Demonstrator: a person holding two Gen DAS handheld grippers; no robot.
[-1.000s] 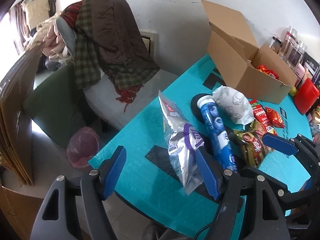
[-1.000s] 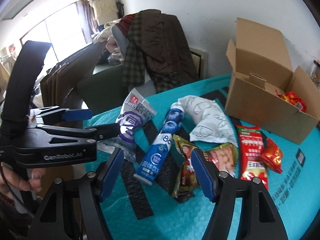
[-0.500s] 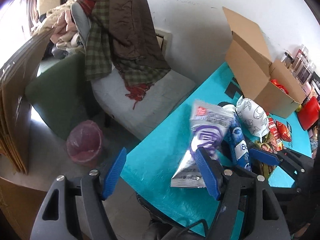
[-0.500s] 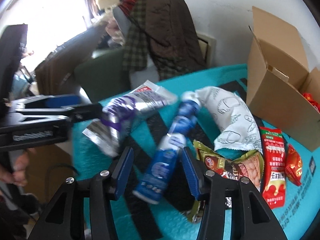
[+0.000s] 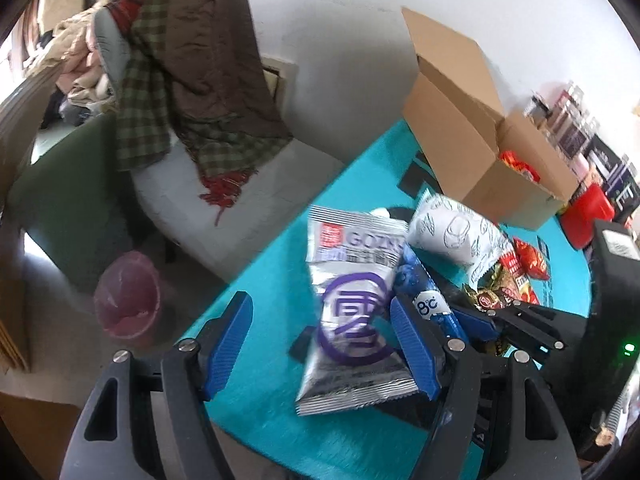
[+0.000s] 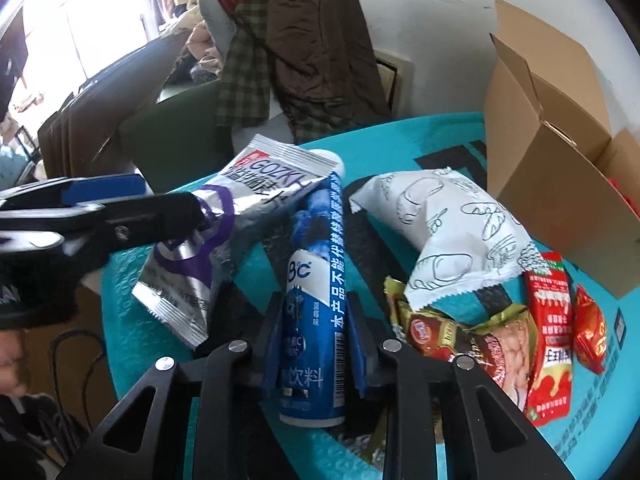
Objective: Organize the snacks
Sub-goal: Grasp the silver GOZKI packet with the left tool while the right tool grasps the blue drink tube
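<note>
Teal table carries the lot; open cardboard box sits at its far right w/ a red packet inside. White bread-print bag lies mid-table, just left of the box. Silver-purple snack pouch is nr the table's left edge, one end propped on the blue drink bottle, beside the red and brown packets.

Step in hand: grasping the bottle. Right gripper has just been closing and is now clamped on the bottle's lower body. Left gripper is apart, pouch lying btwn the jaws, not pinched.

Next, prob.: lift the bottle clear w/o dragging the pouch, then carry it to the box.
</note>
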